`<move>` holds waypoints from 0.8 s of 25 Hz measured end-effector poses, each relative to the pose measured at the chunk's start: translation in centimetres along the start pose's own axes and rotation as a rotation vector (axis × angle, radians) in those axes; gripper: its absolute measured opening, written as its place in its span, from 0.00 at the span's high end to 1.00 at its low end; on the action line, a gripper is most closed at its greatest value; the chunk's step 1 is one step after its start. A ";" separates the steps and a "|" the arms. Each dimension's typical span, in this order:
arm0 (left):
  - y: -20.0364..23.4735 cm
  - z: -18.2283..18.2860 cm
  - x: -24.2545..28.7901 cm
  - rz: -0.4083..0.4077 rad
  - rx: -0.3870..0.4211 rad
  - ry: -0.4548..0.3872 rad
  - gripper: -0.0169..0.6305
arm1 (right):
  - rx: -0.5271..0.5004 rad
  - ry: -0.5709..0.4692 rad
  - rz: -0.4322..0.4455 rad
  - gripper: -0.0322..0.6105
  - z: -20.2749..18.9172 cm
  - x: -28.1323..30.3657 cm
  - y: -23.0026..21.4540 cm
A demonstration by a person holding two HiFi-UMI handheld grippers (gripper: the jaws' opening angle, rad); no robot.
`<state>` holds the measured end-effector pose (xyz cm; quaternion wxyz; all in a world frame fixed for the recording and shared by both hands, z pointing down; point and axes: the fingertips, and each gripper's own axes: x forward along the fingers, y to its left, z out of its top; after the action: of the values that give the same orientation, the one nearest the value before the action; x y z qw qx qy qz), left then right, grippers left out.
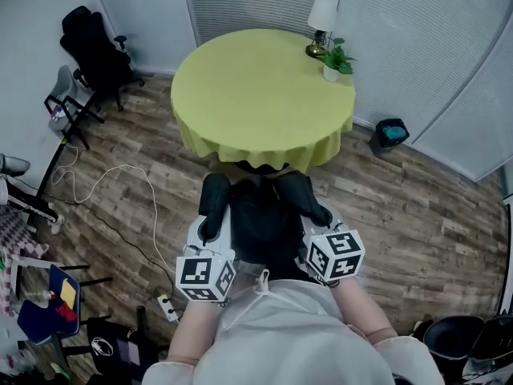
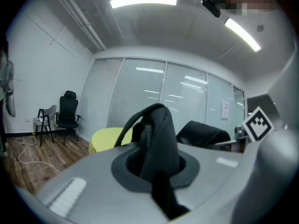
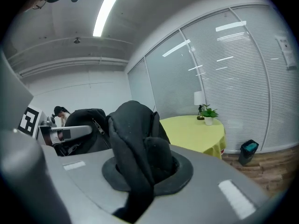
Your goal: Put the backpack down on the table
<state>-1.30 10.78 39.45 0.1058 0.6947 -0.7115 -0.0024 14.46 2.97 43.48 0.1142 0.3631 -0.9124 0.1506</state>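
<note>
A black backpack (image 1: 260,219) hangs between my two grippers in the head view, just short of the round table (image 1: 256,95) with its yellow-green cloth. My left gripper (image 1: 210,233) is shut on the backpack's left shoulder strap (image 2: 156,143). My right gripper (image 1: 319,224) is shut on the right strap (image 3: 138,148). In the left gripper view the table (image 2: 105,138) shows low behind the strap. In the right gripper view the table (image 3: 196,129) lies ahead to the right.
A white lamp (image 1: 322,24) and a small potted plant (image 1: 335,61) stand on the table's far right edge. A black office chair (image 1: 96,50) is at the back left, a white cable (image 1: 104,187) lies on the wood floor, and a dark bin (image 1: 391,133) sits right of the table.
</note>
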 end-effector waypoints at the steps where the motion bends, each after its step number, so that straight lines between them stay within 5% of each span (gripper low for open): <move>1: 0.2 0.5 1.8 0.010 0.001 -0.003 0.94 | -0.002 0.000 0.012 0.89 0.9 1.5 -1.1; 12: 1.2 4.0 20.0 0.080 -0.033 -0.037 0.94 | -0.054 0.009 0.103 0.89 9.5 15.5 -12.8; 20: 5.8 6.5 29.3 0.051 -0.042 -0.020 0.94 | -0.035 0.026 0.083 0.89 13.4 24.2 -15.6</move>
<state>-8.41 -18.92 38.29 0.1130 0.6741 -0.7296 -0.0216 6.80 -27.77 41.70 0.1260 0.3210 -0.9276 0.1436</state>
